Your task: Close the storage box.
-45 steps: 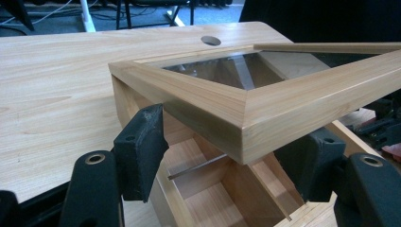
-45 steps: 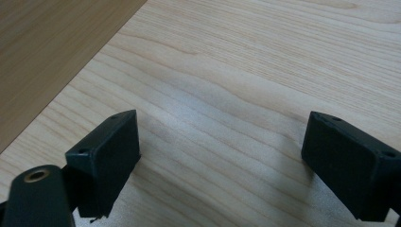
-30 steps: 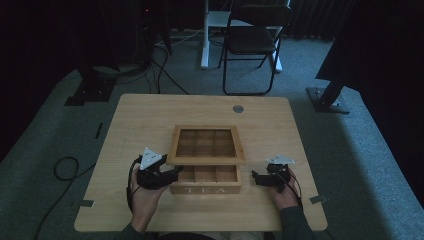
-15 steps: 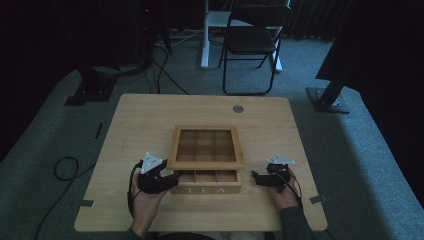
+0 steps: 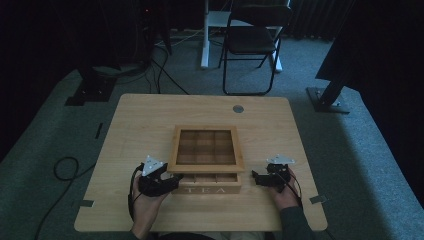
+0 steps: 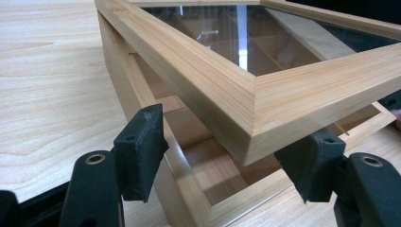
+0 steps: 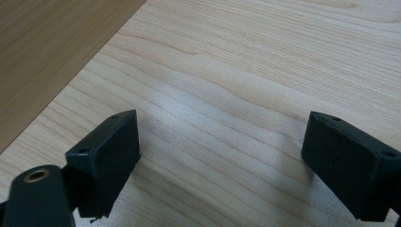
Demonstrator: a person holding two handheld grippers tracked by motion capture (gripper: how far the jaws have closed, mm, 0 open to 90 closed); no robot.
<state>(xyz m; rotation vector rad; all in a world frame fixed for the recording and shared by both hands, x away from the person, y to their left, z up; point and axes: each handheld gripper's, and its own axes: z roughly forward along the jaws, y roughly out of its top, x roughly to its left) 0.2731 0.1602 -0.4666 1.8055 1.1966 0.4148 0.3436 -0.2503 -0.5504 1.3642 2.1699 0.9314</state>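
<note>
Tea box [image 5: 206,182] sits near the front edge of the worktop [image 5: 150,120], its front marked TEA, with the glass-paned lid [image 5: 205,148] raised over it and tipped back on its far side; a second ago the lid lay lower over the box, with the left tongs a little off its front left corner, whereas now the front edge stands well clear of the box and the open compartments show beneath it in the left gripper view; I judge the opening to be under way but not finished, since the lid is only partly up and would need to swing farther back to rest open; the left tongs [image 6: 227,161] have moved in under that corner, spread wide, one pad on either side of it with a gap to each, so they grip nothing and seem to prop or nudge the lid from below; the right tongs [image 5: 259,179] hover just beside the right end of the box, much where they were a second ago, also wide apart with only bare wood between them in the right gripper view.
</note>
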